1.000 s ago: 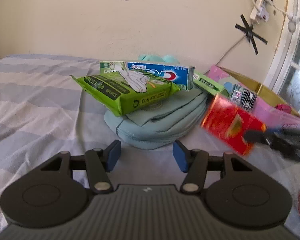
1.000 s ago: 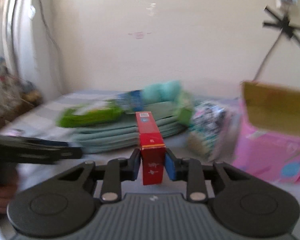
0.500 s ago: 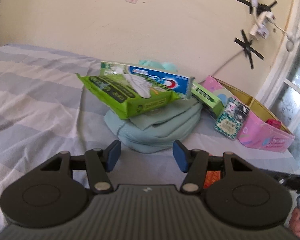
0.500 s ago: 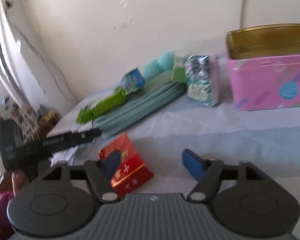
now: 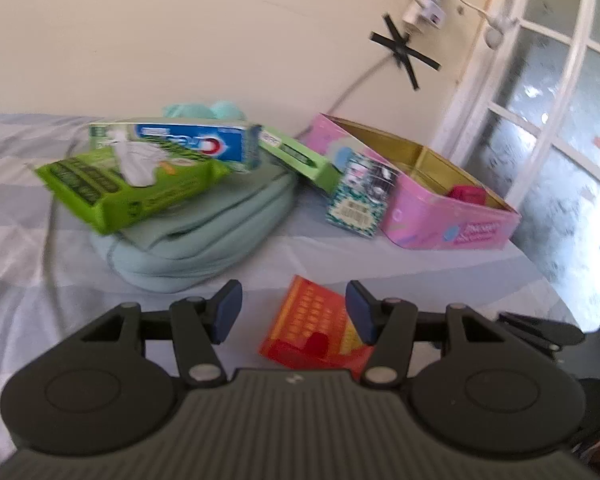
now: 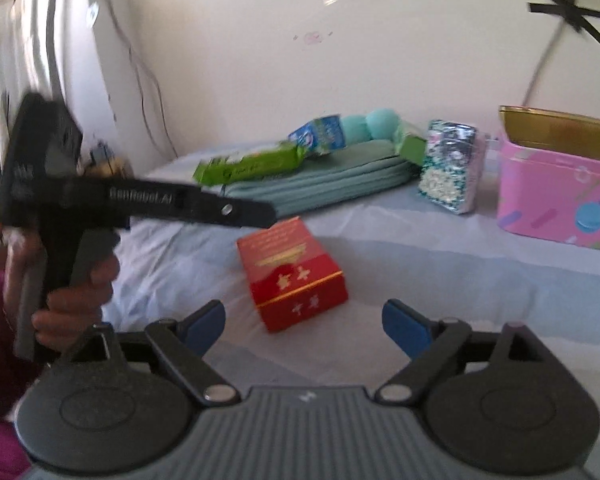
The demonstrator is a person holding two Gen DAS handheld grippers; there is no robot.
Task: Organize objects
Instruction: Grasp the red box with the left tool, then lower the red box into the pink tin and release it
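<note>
- My left tongs (image 5: 291,311) cover the near right corner of the red box (image 5: 308,330).
- The print on that box is too blurred for me to read.
- The pink tin (image 6: 556,196) runs off the right edge of my right-hand view.
- Its wall hides most of the small red thing (image 5: 466,195) inside.
- The teal ball shapes (image 5: 204,111) are mostly hidden behind the toothpaste box (image 5: 192,142).

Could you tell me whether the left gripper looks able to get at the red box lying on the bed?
Probably yes: the red box lies flat on the sheet just ahead of the left gripper, whose jaws are apart and empty, with nothing between them and the box.
</note>
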